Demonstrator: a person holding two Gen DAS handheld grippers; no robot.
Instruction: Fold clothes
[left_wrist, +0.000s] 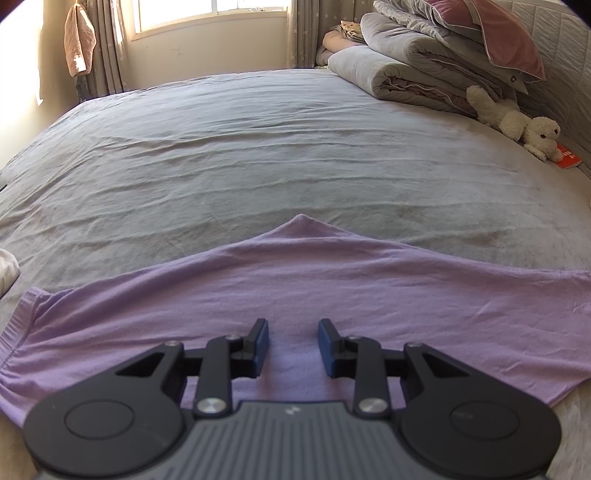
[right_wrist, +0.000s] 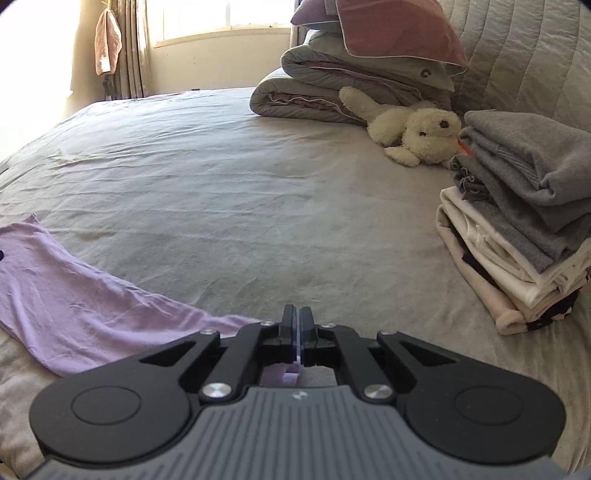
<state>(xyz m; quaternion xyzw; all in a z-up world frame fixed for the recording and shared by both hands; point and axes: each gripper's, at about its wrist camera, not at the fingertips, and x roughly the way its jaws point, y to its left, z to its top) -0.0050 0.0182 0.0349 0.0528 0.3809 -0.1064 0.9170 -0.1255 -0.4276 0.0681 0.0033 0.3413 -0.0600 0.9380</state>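
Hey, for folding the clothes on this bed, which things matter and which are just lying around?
Job:
- lilac shirt
- right gripper, clamped on its edge
- left gripper, open above it
- stack of folded clothes

Lying about:
- plush toy
- rolled duvets
- hanging towel

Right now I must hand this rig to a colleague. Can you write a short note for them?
Left gripper: open, over the lilac shirt, pads not pressing it.
Right gripper: shut on an edge of the shirt; lilac cloth shows between its pads.
Shirt lies spread on the bed, near edge, not yet folded.
Done: a stack of folded clothes at the right of the bed.
Left: grip with the left gripper too, fold the shirt, probably add it to the stack.
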